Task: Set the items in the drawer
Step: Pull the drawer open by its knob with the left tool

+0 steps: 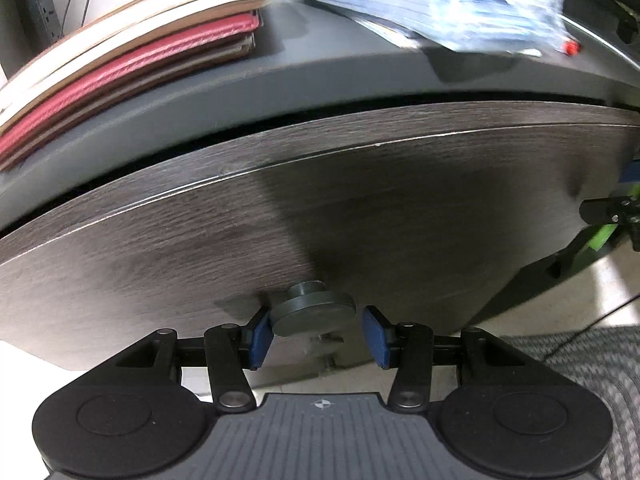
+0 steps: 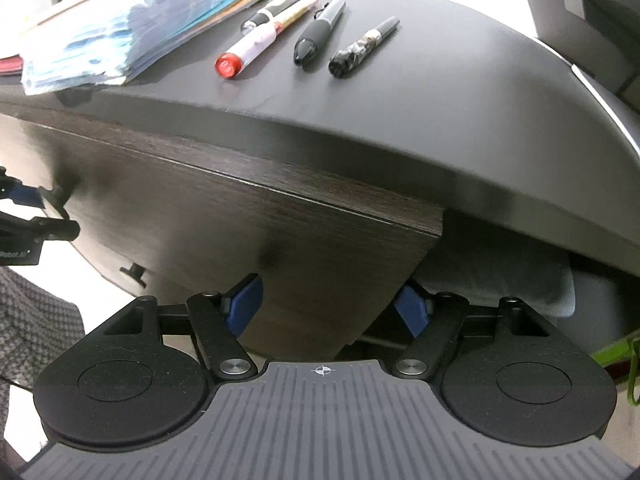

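Note:
A dark wood-grain drawer front (image 1: 320,208) sits under a dark desk top (image 1: 328,60). Its round dark knob (image 1: 314,314) lies between the fingers of my left gripper (image 1: 318,334), which is open, with a small gap on the right side. My right gripper (image 2: 330,308) is open and empty at the drawer's right corner (image 2: 424,220). On the desk lie a red-capped marker (image 2: 256,46), a black marker (image 2: 318,36), a marbled pen (image 2: 362,48), another pen (image 2: 272,10) and a blue plastic-wrapped stack (image 2: 132,36).
Red and brown notebooks (image 1: 132,64) are stacked on the desk's left. The blue stack (image 1: 432,4) overhangs the desk edge. A lower knob (image 2: 134,272) shows below. The left gripper appears at the left edge (image 2: 24,216). A grey rug (image 1: 592,364) lies on the floor.

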